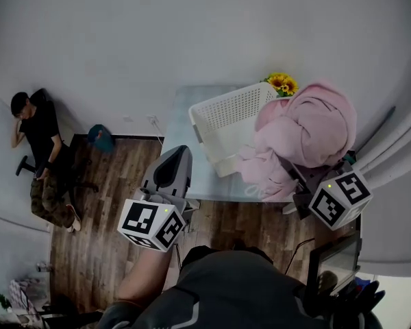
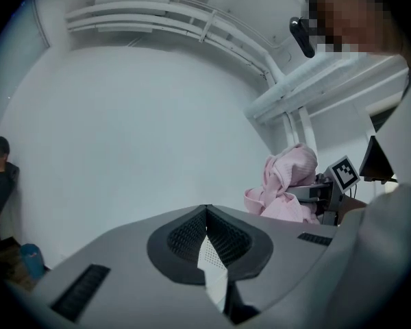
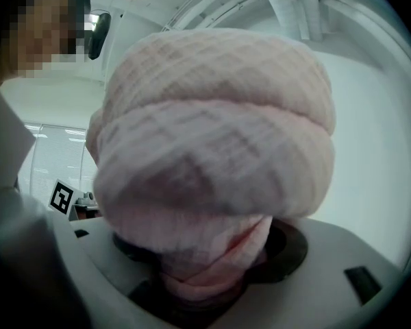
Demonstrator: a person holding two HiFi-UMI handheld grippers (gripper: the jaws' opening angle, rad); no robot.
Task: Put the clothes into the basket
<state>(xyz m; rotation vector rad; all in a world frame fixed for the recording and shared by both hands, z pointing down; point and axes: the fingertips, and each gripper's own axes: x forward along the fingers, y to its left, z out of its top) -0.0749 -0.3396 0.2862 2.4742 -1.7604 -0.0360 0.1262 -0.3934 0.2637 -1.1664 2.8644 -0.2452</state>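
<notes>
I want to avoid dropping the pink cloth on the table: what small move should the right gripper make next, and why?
Probably carry the pink garment a little left, over the white basket, before letting go. The right gripper grips it bunched, and most of it hangs beside the basket's right rim.

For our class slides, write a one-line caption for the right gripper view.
Right claw clamped on a bundled pink garment that fills most of the view.
</notes>
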